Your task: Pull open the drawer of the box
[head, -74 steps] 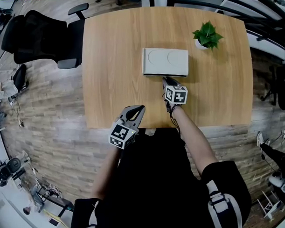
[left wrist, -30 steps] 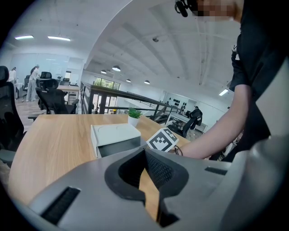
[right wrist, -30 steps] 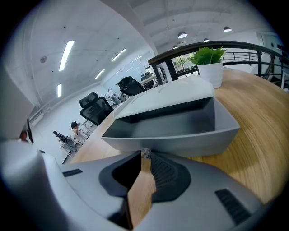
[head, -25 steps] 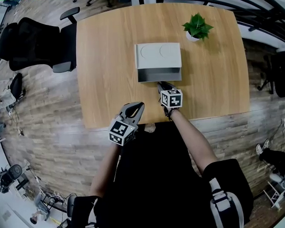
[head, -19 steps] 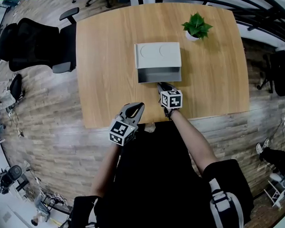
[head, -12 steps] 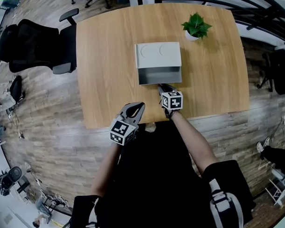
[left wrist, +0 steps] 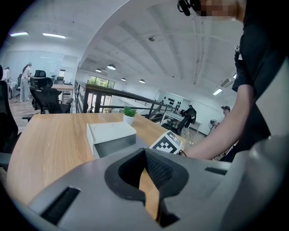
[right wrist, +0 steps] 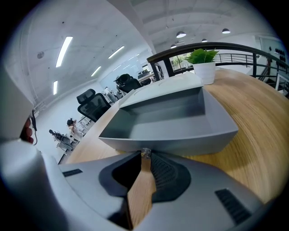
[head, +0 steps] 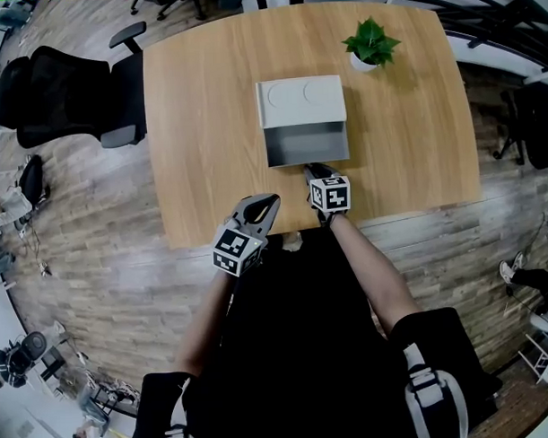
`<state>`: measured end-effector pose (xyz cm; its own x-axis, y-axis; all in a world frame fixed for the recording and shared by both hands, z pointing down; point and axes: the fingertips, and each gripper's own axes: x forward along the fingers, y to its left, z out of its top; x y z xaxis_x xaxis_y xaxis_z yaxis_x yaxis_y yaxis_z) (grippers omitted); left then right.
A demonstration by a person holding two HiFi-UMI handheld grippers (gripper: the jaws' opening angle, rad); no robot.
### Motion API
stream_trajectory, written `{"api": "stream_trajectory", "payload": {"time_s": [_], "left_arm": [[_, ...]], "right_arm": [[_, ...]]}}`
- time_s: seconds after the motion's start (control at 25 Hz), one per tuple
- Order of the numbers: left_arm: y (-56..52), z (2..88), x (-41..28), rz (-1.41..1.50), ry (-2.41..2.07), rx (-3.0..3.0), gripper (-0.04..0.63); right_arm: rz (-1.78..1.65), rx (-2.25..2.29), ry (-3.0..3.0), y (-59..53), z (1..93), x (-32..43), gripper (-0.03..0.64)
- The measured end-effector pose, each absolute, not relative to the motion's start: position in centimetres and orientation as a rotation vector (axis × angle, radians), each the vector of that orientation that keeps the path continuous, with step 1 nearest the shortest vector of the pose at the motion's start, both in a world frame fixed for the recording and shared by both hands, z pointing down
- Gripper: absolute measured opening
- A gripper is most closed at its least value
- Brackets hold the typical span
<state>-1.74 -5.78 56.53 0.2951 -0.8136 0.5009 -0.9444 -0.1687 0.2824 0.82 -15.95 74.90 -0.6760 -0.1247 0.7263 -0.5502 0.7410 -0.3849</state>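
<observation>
Your right gripper [head: 313, 171] is pinching the small knob [right wrist: 145, 153] on the front wall of the drawer [head: 307, 148], with its jaws closed on either side of the knob. The grey drawer stands drawn out of the white box [head: 301, 99] toward you, so its inside shows from above. The box sits near the middle of the wooden table [head: 199, 126]. A potted plant [head: 369, 45] stands beyond the box, toward the far right corner.

Your left gripper [head: 261, 207] hangs over the near edge of the table, left of the right one and well apart from the box. Its jaws are pressed together at the tips, and only tabletop shows through the narrow slit behind them. An office chair [head: 67, 86] stands off the table's far left side.
</observation>
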Motion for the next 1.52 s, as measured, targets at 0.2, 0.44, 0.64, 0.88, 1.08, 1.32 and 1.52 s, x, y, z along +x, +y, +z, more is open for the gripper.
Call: {"api": "stream_trajectory", "payload": {"time_s": [0.2,0.44,0.64,0.88,1.08,1.32,1.52], "left_arm": [[-5.3,56.2,-1.4,0.321,-1.547,2.039,0.023],[-4.8,56.5,-1.4,0.321,-1.545,2.040,0.023],[-4.3,56.5,-1.6,0.311,-1.555,2.032,0.023],[-4.3,56.6,-1.8,0.300,-1.559,2.034,0.023],[-4.2,56.4,-1.6,0.292,-1.554,2.044,0.023],[-4.4,56.6,-2.4,0.294,-1.543,2.054,0.023],[-5.2,56.5,-3.1,0.280,-1.533,2.077,0.023]], "right_arm": [[0.775,0.506,-2.236,-15.1,74.7,1.4,0.077],[0.757,0.482,-2.242,-15.1,75.1,1.1,0.078],[0.723,0.436,-2.241,-14.8,75.1,1.2,0.095],[0.721,0.406,-2.234,-13.7,75.2,1.6,0.129],[0.687,0.384,-2.263,-13.0,74.1,2.4,0.082],[0.589,0.340,-2.310,-12.8,72.2,3.0,0.034],[0.519,0.367,-2.383,-13.6,69.5,3.8,0.025]]}}
